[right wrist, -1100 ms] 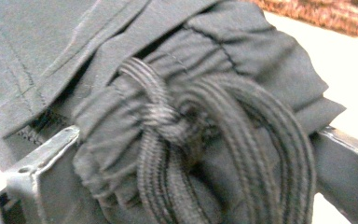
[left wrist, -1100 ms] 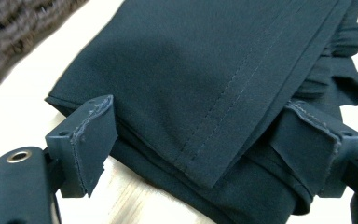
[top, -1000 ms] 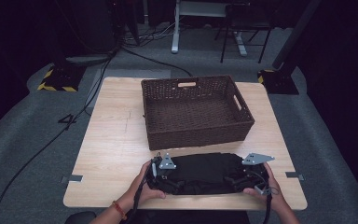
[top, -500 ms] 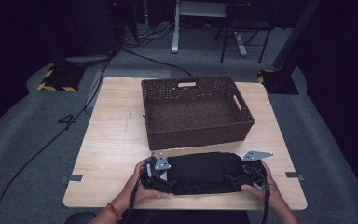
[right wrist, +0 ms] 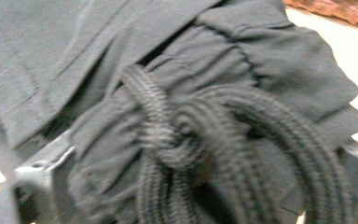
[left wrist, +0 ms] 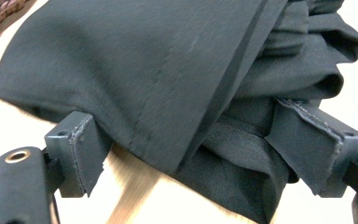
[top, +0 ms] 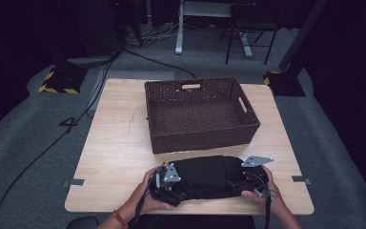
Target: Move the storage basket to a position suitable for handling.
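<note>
Black folded garment (top: pixel 205 177) lies between each hand-held gripper, left (left wrist: pixel 205 163) and right (right wrist: pixel 191 186), both seemingly clamping its ends.

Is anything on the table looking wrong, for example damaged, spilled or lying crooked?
Nothing stands out. The folded black garment lies flat near the table's front edge, with its knotted drawstring at the right end. The wicker basket stands upright behind it, empty and undamaged. Nothing is spilled.

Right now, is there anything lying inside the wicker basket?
No. In the high view the basket shows only its bare woven floor, while the folded black garment lies on the table in front of it.
</note>
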Tool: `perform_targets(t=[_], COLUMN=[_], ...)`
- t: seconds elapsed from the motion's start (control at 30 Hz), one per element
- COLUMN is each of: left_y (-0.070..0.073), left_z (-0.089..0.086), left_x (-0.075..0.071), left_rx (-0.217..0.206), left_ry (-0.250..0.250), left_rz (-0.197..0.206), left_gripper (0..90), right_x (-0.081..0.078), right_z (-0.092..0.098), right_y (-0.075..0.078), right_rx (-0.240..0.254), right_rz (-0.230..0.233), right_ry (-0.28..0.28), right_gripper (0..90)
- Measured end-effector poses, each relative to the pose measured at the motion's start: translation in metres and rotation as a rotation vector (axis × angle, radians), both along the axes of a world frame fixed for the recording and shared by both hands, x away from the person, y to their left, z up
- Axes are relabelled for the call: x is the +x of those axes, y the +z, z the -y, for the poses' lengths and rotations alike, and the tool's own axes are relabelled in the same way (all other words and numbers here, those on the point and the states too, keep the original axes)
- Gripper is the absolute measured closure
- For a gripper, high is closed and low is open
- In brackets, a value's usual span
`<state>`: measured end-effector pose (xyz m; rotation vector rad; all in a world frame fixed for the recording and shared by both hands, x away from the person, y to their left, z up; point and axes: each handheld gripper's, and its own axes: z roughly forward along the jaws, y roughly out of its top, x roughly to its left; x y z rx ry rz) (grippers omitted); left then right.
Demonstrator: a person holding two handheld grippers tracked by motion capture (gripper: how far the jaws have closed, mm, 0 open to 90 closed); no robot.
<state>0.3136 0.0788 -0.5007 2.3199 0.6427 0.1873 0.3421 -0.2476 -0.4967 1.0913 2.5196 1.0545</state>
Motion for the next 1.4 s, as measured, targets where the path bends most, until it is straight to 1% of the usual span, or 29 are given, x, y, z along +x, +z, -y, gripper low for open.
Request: perform_targets(t=[0.03,0.07,0.1,0.13,0.17,0.27,0.33,0.37,0.4,0.43,0.47,0.53,0.67,0.8,0.93,1.0,1.03,1.27,1.33,1.4], left_y=[0.000,0.001,0.002,0.003,0.004,0.005,0.005,0.005,0.005,0.005,0.006,0.007,0.007,0.008,0.008,0.008,0.008,0.010,0.011,0.013], left_z=[0.001,0.002,0.003,0.003,0.003,0.002,0.001,0.001,0.002,0.004,0.005,0.008,0.006,0.005,0.004,0.002,0.002,0.002,0.002,0.002], left_x=[0.000,0.000,0.000,0.000,0.000,0.005,0.010,0.012,0.013,0.013,0.013,0.012,0.016,0.021,0.024,0.025,0.024,0.022,0.020,0.021], left_rx=[0.004,0.016,0.014,0.013,0.014,0.002,-0.017,-0.019,-0.021,-0.014,0.000,0.018,0.014,0.022,0.014,0.002,0.002,0.005,0.010,0.008], left_ry=[-0.003,-0.006,-0.012,-0.031,-0.051,-0.068,-0.075,-0.075,-0.083,-0.088,-0.100,-0.109,-0.133,-0.146,-0.132,-0.126,-0.125,-0.112,-0.108,-0.110], left_rz=[0.004,0.018,0.025,0.032,0.040,0.033,0.013,0.009,0.014,0.018,0.034,0.054,0.053,0.065,0.078,0.075,0.084,0.099,0.109,0.117], left_gripper=[15.5,15.9,17.2,21.4,29.1,47.4,55.3,59.1,62.8,66.0,68.2,70.8,73.6,75.0,75.4,75.5,75.5,75.6,75.6,75.7], right_x=[-0.002,-0.002,-0.004,-0.004,-0.004,-0.005,-0.004,-0.004,-0.004,-0.004,-0.003,-0.003,-0.003,-0.005,-0.007,-0.007,-0.007,-0.010,-0.010,-0.010], right_z=[-0.002,-0.003,-0.004,-0.004,-0.004,-0.003,-0.003,-0.004,-0.004,-0.004,-0.004,-0.004,-0.003,-0.003,-0.004,-0.004,-0.004,-0.004,-0.004,-0.005], right_y=[0.001,0.001,0.002,0.002,0.002,0.002,0.003,0.003,0.003,0.003,0.004,0.004,0.006,0.008,0.008,0.008,0.009,0.011,0.011,0.012], right_rx=[0.008,0.014,0.020,0.025,0.029,0.047,0.048,0.051,0.056,0.058,0.055,0.056,0.057,0.048,0.048,0.054,0.056,0.050,0.052,0.049], right_rz=[0.004,0.006,0.006,0.006,0.005,0.001,-0.001,0.000,-0.002,-0.003,-0.002,-0.002,0.003,0.027,0.056,0.066,0.069,0.106,0.111,0.126], right_ry=[0.015,0.029,0.038,0.044,0.053,0.076,0.085,0.092,0.102,0.110,0.123,0.132,0.140,0.137,0.126,0.123,0.122,0.126,0.125,0.128], right_gripper=[13.4,17.5,20.2,23.7,26.2,31.4,34.8,37.2,40.1,42.8,45.1,47.8,52.4,55.2,56.4,56.7,56.8,57.0,57.1,57.2])
